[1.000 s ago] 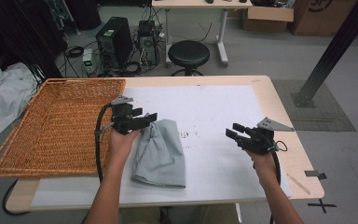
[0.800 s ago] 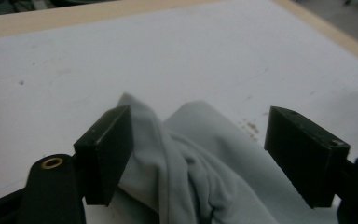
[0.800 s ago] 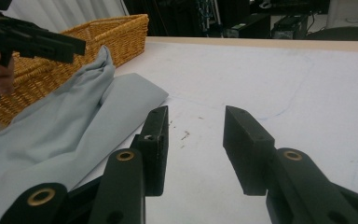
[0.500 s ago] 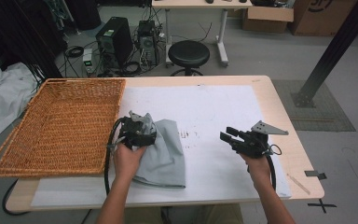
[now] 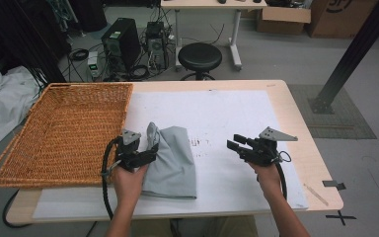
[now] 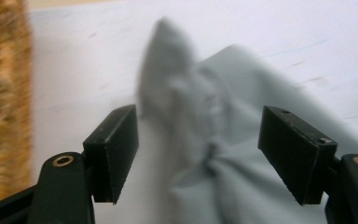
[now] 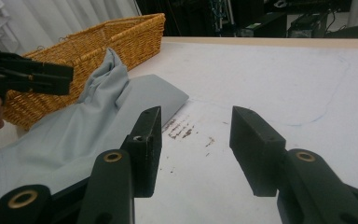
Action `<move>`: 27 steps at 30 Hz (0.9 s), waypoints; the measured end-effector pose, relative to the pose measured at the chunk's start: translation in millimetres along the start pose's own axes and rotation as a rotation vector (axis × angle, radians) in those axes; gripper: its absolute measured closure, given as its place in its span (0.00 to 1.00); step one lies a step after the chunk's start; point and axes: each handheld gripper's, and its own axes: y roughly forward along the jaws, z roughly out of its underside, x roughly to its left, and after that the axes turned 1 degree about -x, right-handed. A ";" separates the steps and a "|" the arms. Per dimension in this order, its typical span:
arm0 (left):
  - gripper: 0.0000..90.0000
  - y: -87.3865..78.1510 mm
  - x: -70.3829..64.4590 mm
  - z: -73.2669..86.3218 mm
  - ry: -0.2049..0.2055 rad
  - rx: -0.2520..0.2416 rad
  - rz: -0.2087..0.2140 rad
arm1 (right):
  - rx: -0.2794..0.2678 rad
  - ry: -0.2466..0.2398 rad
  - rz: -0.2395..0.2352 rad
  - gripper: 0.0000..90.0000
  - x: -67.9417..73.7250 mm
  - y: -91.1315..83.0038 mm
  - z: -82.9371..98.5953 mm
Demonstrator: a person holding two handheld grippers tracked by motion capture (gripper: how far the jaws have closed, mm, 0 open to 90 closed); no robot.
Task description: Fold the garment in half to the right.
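A grey cloth (image 5: 173, 160) lies on the white sheet (image 5: 217, 111), and its far left corner stands up in a peak. My left gripper (image 5: 149, 149) is at that left edge, open. In the left gripper view the jaws (image 6: 198, 123) stand wide apart with the bunched cloth (image 6: 214, 116) between and just beyond them, blurred. My right gripper (image 5: 237, 144) hovers low over the sheet to the right of the cloth, open and holding nothing (image 7: 196, 116). In the right gripper view the cloth (image 7: 74, 135) lies to the left, and the left gripper (image 7: 42, 77) is beside its peak.
A wide wicker basket (image 5: 64, 133) takes up the table's left part, close to the cloth; it also shows in the gripper views (image 7: 135, 28) (image 6: 0, 93). Faint dark marks (image 7: 191, 130) stain the sheet. Beyond the table stand a stool (image 5: 200, 57) and computer cases (image 5: 121, 44).
My left gripper has moved down the cloth's left edge toward the person, and the cloth's far corner now stands up in a peak. My right gripper has drifted slightly left.
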 end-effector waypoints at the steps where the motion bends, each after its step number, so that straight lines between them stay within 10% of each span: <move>1: 0.33 -0.1 -3.3 -0.5 0.012 -0.004 0.015 | 0.002 0.000 -0.002 0.60 0.4 0.6 0.1; 5: 0.33 17.5 -11.6 4.0 0.069 0.076 -0.075 | 0.007 -0.006 -0.013 0.59 3.7 2.7 0.4; 9: 0.35 26.8 -6.8 17.1 0.019 0.129 -0.166 | 0.008 -0.013 -0.024 0.59 8.5 0.8 0.7; 15: 0.44 14.8 3.5 29.4 -0.061 0.125 -0.142 | 0.027 -0.031 0.003 0.65 7.6 6.8 -4.6; 27: 0.37 -2.2 -6.2 36.6 -0.063 0.034 -0.075 | 0.207 -0.059 -0.014 0.59 11.8 146.5 -18.9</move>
